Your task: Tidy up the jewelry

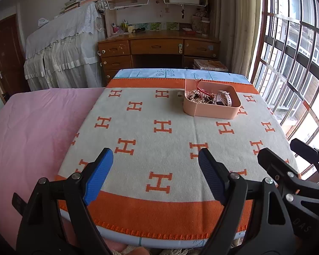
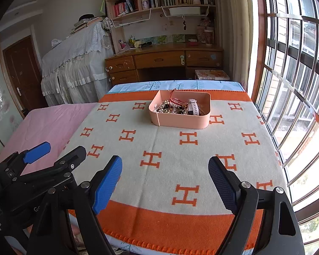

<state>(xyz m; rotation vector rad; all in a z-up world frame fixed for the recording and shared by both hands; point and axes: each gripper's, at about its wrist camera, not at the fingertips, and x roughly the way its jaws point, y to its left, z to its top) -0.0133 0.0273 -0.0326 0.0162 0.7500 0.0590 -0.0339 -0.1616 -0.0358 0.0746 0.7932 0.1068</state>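
The blanket [image 2: 180, 148] is a matt, felted woollen cloth with a stitched orange edge; at twelve o'clock on it stands a smooth, satin-finish plastic tray [image 2: 180, 122] — inside, glinting metal jewelry [image 2: 170, 107] and a pale rubbery watch strap [image 2: 194, 107]. The gripper pads [image 2: 107, 183] are ribbed blue rubber on matt black plastic arms — the desk [image 2: 163, 58] beyond is varnished wood.

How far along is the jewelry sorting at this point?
Nothing looks done: the jewelry and a white watch lie heaped together in the pink tray on the H-patterned blanket. Nothing is in hand either: the left tongs and right tongs both stand open and empty, short of the tray. All picking out and arranging is left.
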